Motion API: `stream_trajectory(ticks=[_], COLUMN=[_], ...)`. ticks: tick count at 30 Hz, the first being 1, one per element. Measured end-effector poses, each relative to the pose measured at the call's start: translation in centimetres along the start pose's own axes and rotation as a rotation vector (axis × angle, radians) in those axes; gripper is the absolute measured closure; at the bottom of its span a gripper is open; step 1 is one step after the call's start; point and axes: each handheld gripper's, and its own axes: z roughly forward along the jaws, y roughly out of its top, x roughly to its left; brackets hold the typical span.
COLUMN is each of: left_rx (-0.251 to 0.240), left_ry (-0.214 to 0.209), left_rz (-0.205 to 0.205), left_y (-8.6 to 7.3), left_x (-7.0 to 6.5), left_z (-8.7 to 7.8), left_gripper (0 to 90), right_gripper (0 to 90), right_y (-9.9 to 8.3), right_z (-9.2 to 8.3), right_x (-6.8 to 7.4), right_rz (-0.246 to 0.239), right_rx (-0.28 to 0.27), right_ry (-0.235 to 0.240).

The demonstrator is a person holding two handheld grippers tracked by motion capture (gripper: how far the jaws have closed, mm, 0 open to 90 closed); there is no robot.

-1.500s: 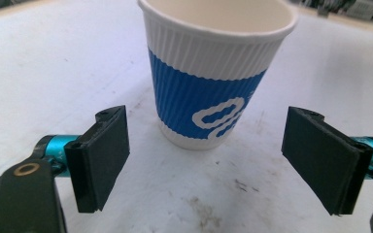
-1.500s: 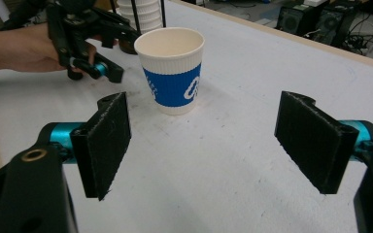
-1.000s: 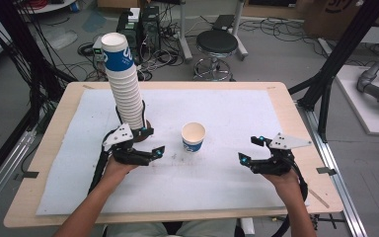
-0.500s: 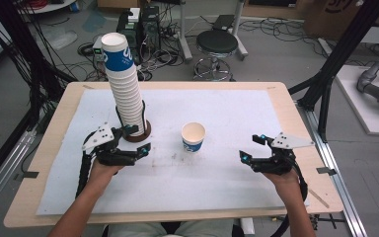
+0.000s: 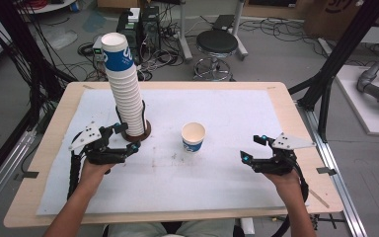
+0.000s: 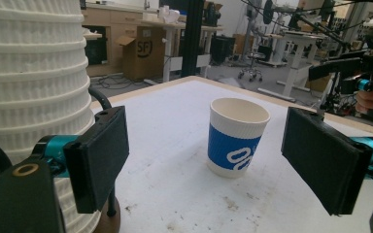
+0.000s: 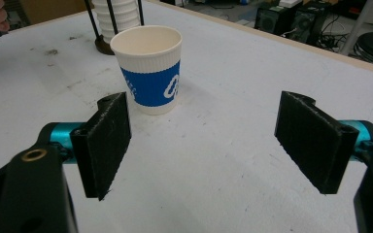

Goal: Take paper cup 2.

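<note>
1. Standing upright near the middle of the desk [image 5: 54, 123] is a single cup [image 5: 193, 137], white with a blue band, touching neither hand-held gripper.
2. The left hand-held gripper [image 5: 127, 137] sits just beside the base of the cup stack [image 5: 124, 84], jaws spread with nothing between them.
3. In the left gripper view, the stack rises right next to the left jaw, and the cup stands farther off between the two pads.
4. The right hand-held gripper [image 5: 253, 148] rests on the right side of the desk, well apart from the cup, jaws spread and empty.
5. In the right gripper view, the cup stands beyond the left pad, with the stack's dark round base [image 7: 104, 47] behind it.
6. A white sheet [image 5: 227, 197] covers most of the desk.
</note>
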Motion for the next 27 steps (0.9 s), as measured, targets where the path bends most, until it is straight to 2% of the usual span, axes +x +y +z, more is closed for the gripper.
stream_trajectory(ticks=[5,7,14,19,23,27], left_rx=[-0.013,-0.024,-0.005,-0.002,0.019,0.011], left_ry=[0.007,0.012,0.029,0.042,0.027,0.009], left_rz=[0.002,-0.011,-0.022,-0.011,0.019,0.025], left_y=[0.6,0.7,1.8,3.5,5.3,7.5], left_x=[0.2,0.2,0.6,1.0,1.1,1.4], left_z=[-0.5,-0.7,-1.7,-2.4,-2.7,-2.8], left_gripper=[17.4,17.4,16.9,16.6,16.6,16.6], right_gripper=[21.3,21.3,21.3,21.3,21.3,21.3], right_y=[-0.1,-0.2,-0.4,-0.4,-0.3,-0.2], right_z=[0.1,0.0,-0.1,0.0,0.2,0.2], right_x=[-0.1,-0.1,-0.1,-0.1,0.0,0.1], right_rz=[0.000,0.004,0.011,0.005,0.007,0.003], right_rx=[0.006,0.010,0.010,0.015,0.019,0.022], right_ry=[0.009,0.014,0.023,0.024,0.026,0.024])
